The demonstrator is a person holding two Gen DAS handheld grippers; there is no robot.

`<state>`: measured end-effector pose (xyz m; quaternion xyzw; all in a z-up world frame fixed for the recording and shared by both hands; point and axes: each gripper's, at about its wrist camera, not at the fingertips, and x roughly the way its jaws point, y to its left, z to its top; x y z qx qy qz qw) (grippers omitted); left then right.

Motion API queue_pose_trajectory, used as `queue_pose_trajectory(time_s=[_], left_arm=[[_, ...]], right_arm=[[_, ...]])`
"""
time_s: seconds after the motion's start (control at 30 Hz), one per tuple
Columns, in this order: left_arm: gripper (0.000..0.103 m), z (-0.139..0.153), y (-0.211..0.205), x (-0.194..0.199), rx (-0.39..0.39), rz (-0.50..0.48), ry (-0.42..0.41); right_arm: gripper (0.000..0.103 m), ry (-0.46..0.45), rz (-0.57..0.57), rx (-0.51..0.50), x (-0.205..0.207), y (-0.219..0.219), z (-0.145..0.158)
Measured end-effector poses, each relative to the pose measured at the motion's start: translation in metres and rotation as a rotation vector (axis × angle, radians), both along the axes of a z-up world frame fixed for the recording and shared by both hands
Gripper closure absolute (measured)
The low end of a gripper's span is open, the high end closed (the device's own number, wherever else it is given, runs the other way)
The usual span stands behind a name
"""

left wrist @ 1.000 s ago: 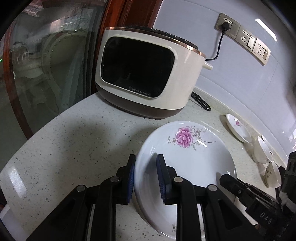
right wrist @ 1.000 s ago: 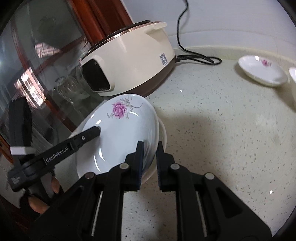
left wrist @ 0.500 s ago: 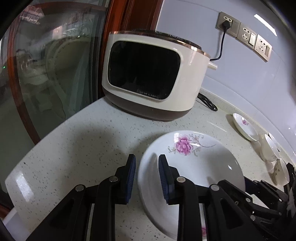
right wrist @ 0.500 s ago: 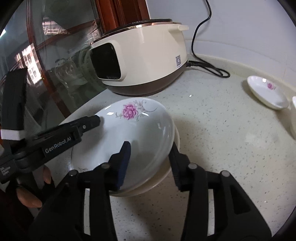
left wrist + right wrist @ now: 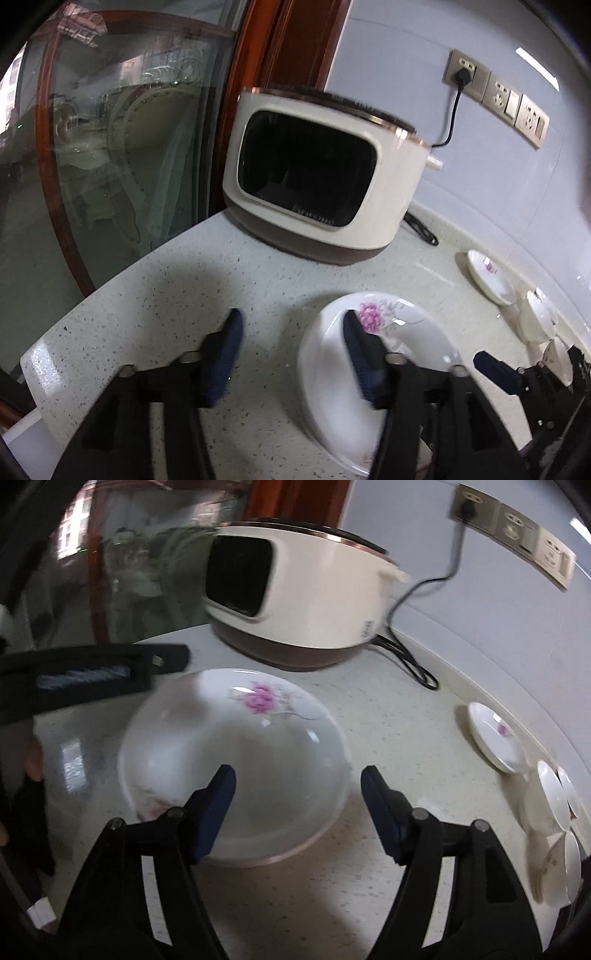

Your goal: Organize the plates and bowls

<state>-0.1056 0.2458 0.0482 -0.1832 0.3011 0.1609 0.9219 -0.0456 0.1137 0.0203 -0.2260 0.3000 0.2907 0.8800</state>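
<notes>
White plate [image 5: 236, 775] with pink flower sprig; speckled off-white counter [image 5: 369, 716]; cream cooker [image 5: 321, 181], brown base, black window, copper rim; black tongs, blue pads [image 5: 221, 354]; grey wall sockets [image 5: 495, 96].

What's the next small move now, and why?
Probably back both tools off, then go for the small white flowered dish. The large white flowered plate rests on the speckled counter; left tool and right tool have just opened, gripping nothing.

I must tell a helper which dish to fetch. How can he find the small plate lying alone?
Start at the cream cooker and follow its black cord to the wall. The small plate lies flat beyond it, one pink flower inside, unlike the dishes propped on edge.
</notes>
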Motion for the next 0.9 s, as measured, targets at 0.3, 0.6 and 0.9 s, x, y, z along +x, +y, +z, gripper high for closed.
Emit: queue_pose_trajectory(time_s=[0.3, 0.6, 0.9], left_arm=[[0.019, 0.020, -0.035, 0.011, -0.037, -0.119, -0.006], [0.018, 0.038, -0.116, 0.058, -0.035, -0.332, 0.041], [0.018, 0.034, -0.176, 0.148, -0.047, -0.361, 0.100]], right_arm=[[0.023, 0.275, -0.207, 0.325, 0.064, -0.091, 0.022], [0.021, 0.274, -0.254, 0.330, 0.100, -0.162, 0.025], [0.018, 0.356, -0.284, 0.392, 0.111, -0.203, 0.008]])
